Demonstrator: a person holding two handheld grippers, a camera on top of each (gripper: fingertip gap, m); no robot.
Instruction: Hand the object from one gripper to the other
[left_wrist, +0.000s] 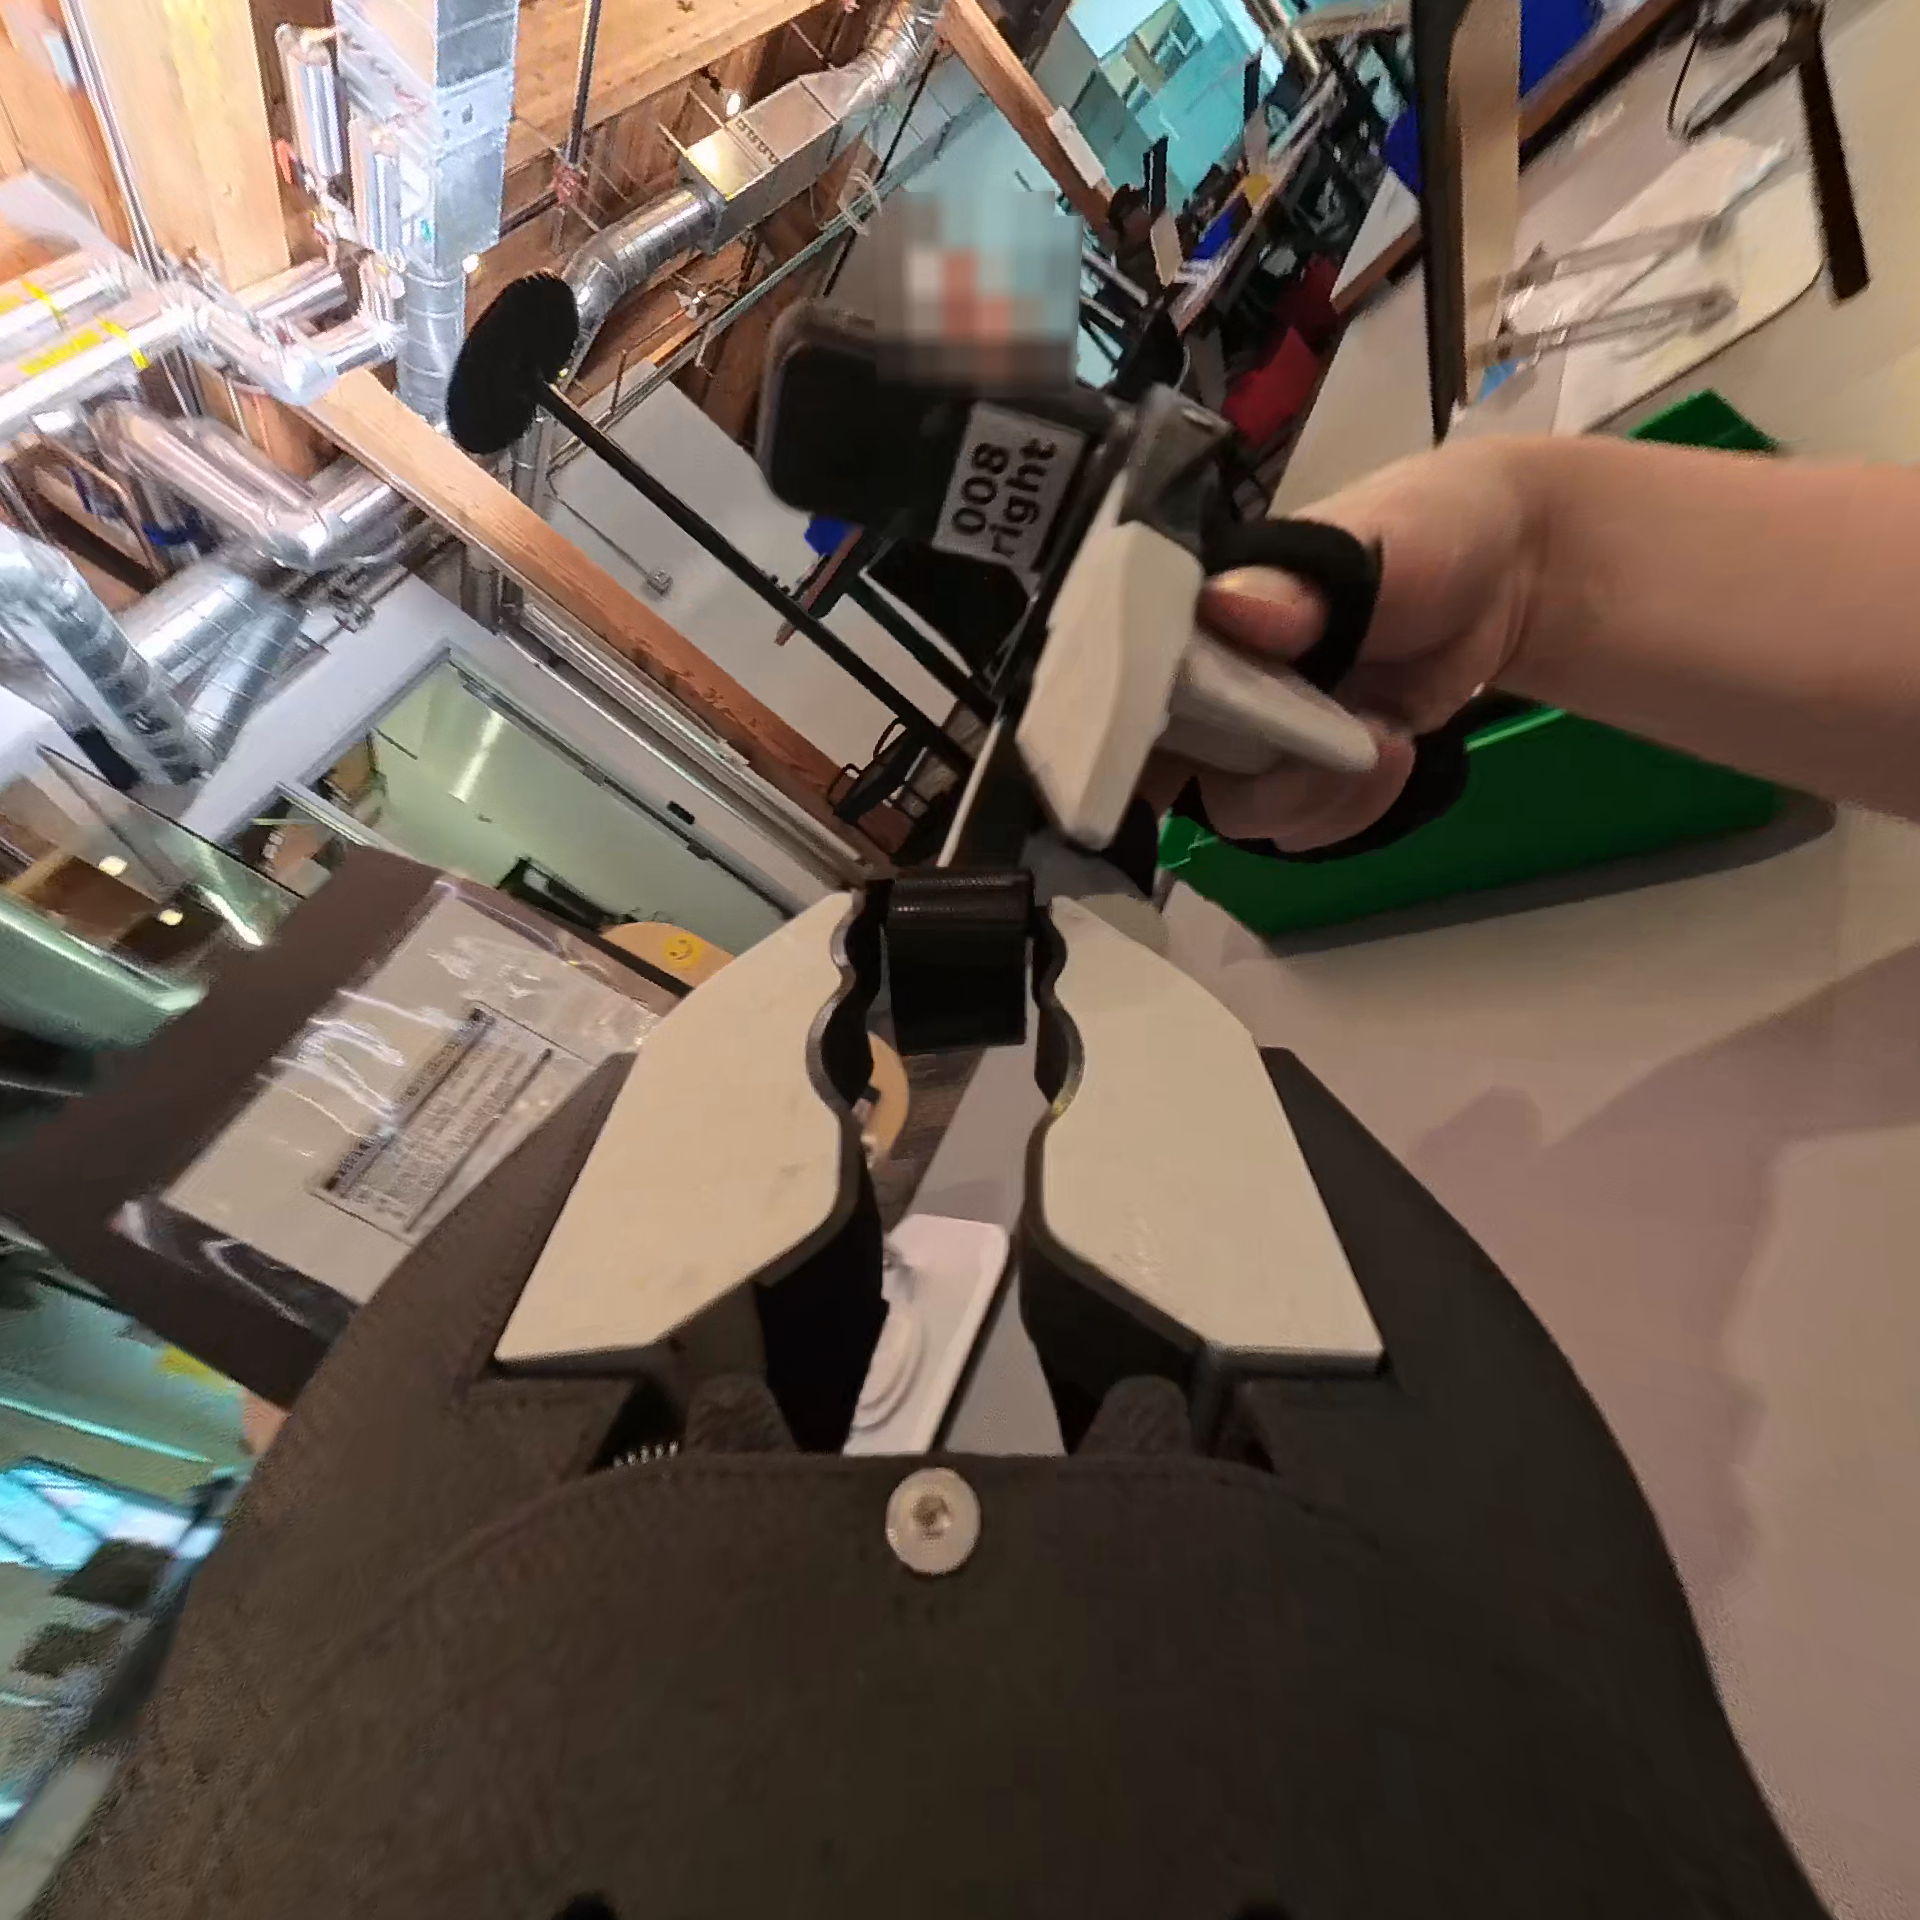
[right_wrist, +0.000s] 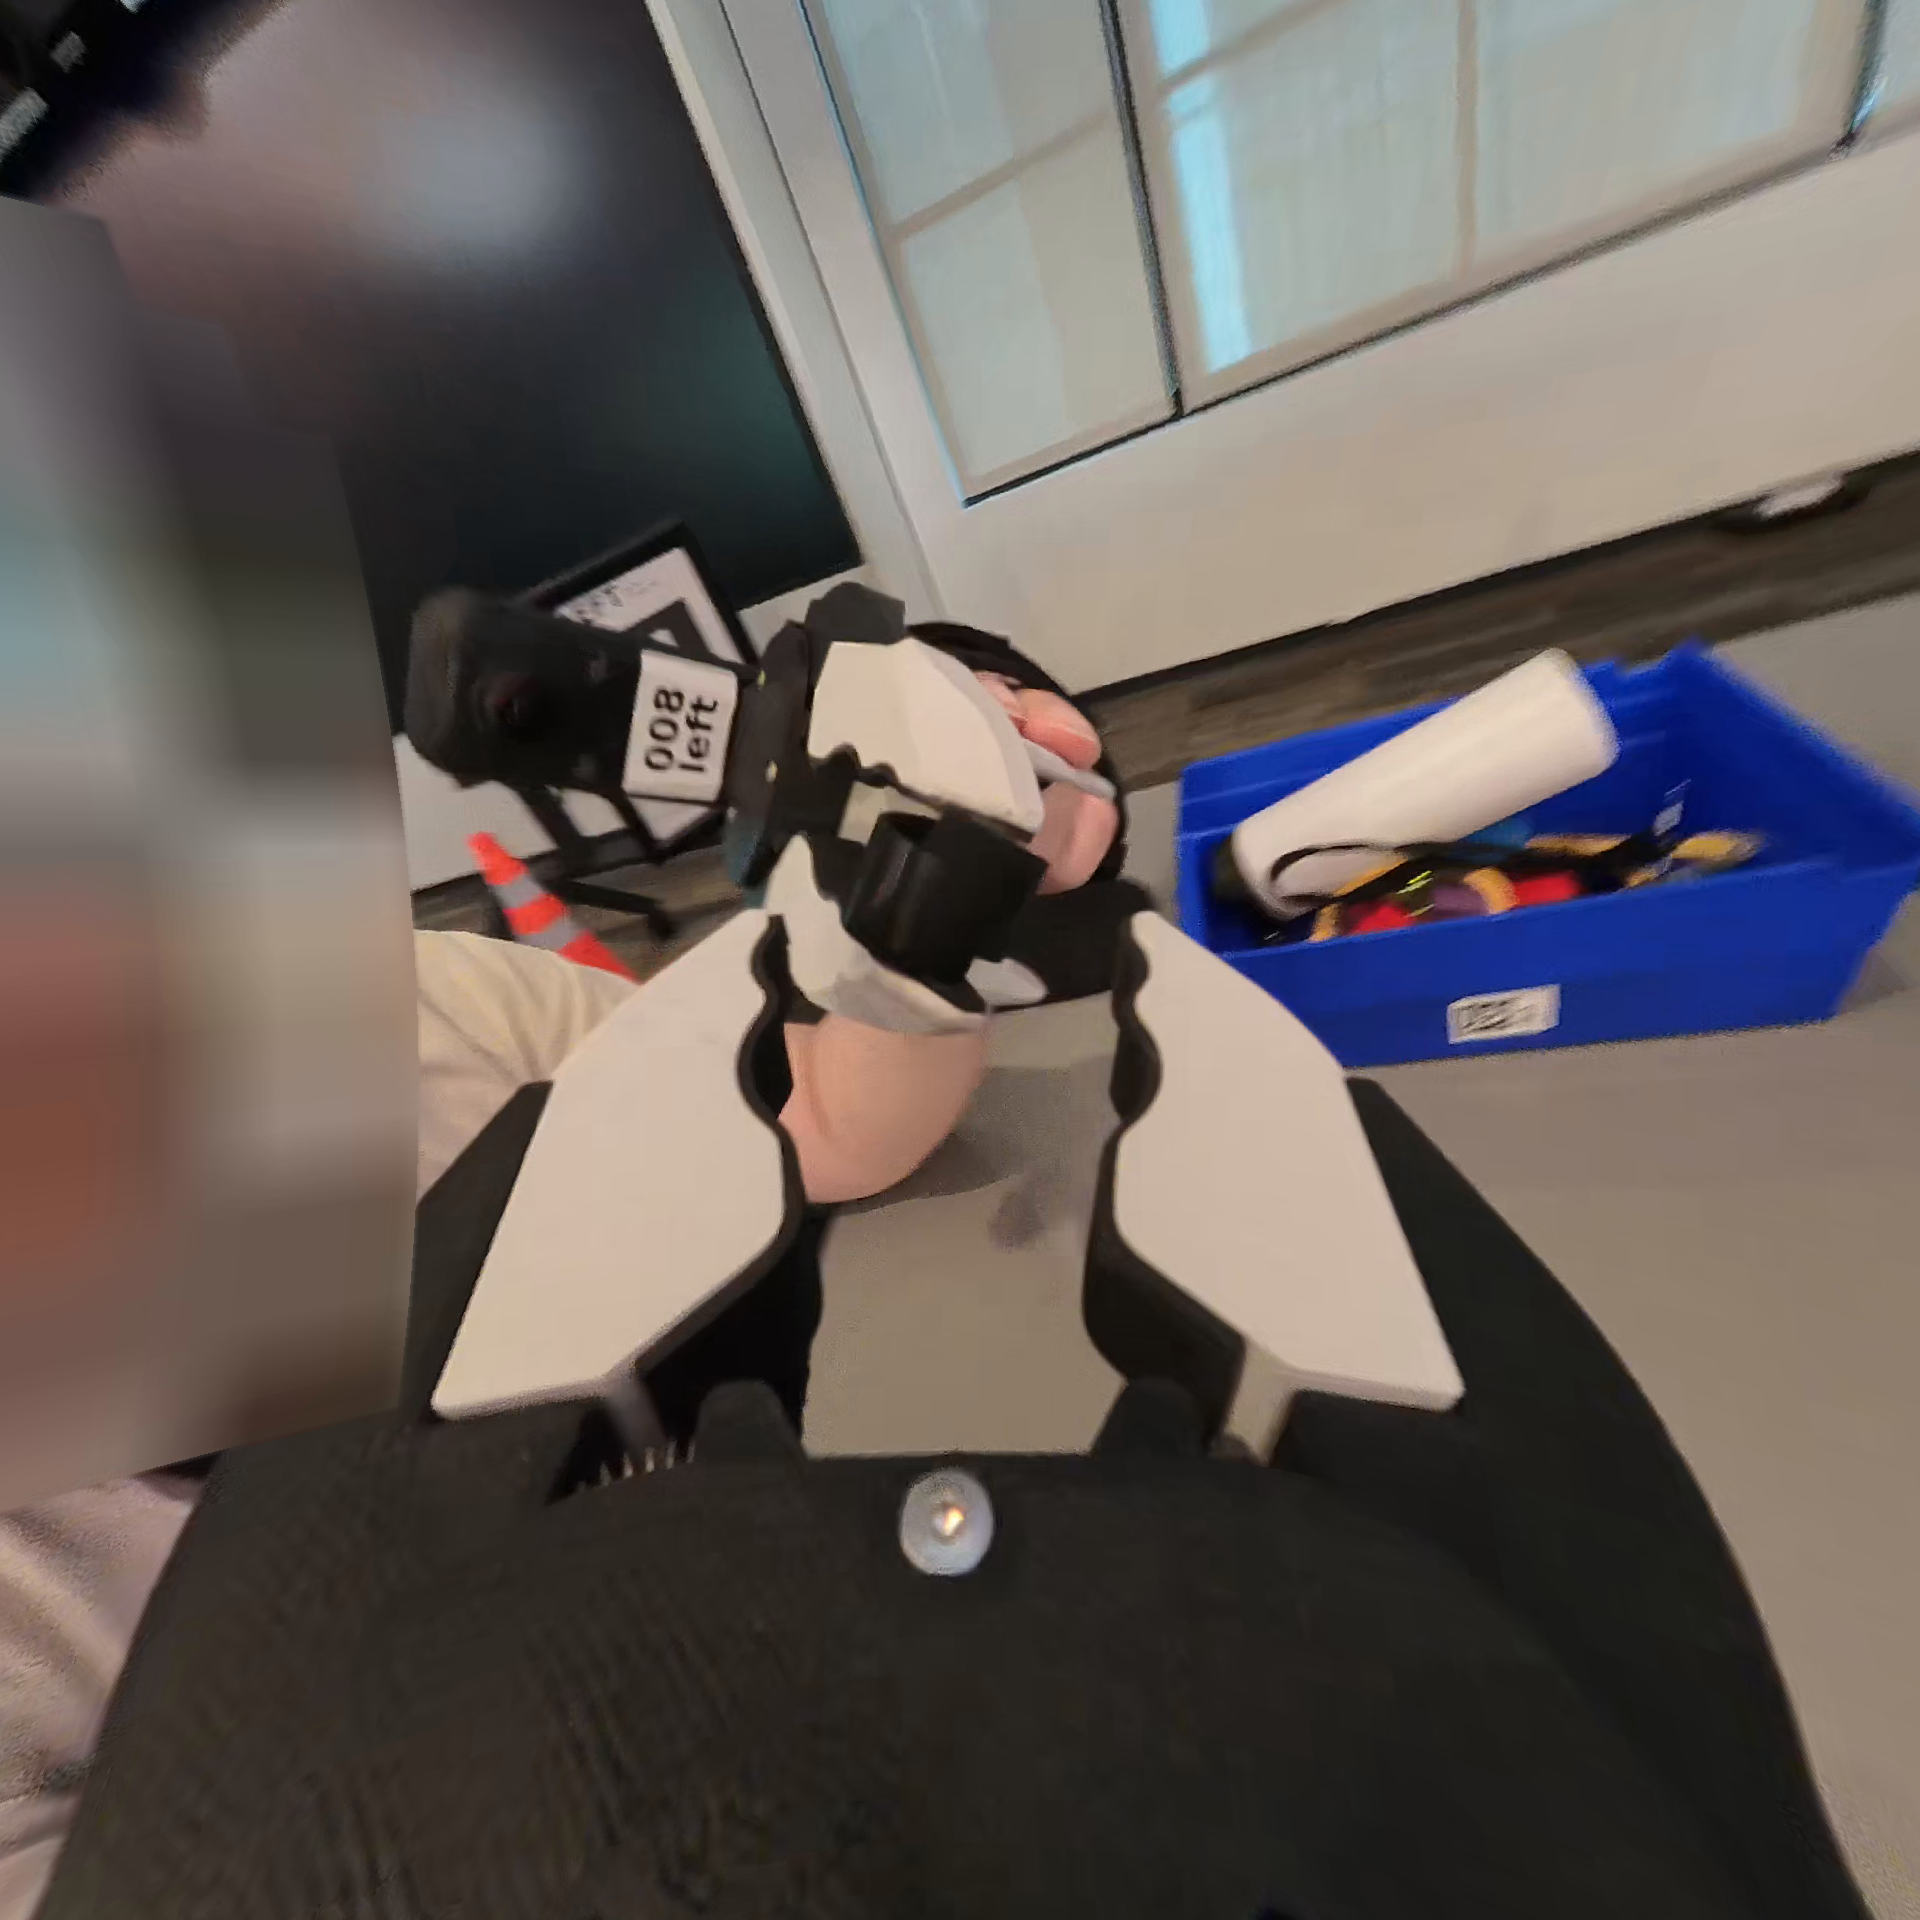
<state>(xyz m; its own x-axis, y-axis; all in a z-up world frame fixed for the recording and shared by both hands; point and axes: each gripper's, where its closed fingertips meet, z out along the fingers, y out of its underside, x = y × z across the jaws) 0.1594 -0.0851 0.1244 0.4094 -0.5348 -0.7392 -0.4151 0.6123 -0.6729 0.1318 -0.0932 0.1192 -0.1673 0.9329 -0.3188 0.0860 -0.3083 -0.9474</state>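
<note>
Black cylinder (left_wrist: 958, 961) is clamped in left hand-held gripper (left_wrist: 951, 971) | right hand-held gripper (right_wrist: 940, 977) is spread empty | judged light, rigid, slick; exposed end (right_wrist: 914, 878) is best gripped

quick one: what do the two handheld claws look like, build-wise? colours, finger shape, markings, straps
Both match. The left claw and right claw each have a matte black, ridged printed body, one silver screw at centre, and two flat white fingers with black scalloped inner edges. Each carries a black camera block and a white tag with black print. A black strap loops over the hand on the grey handle.
</note>
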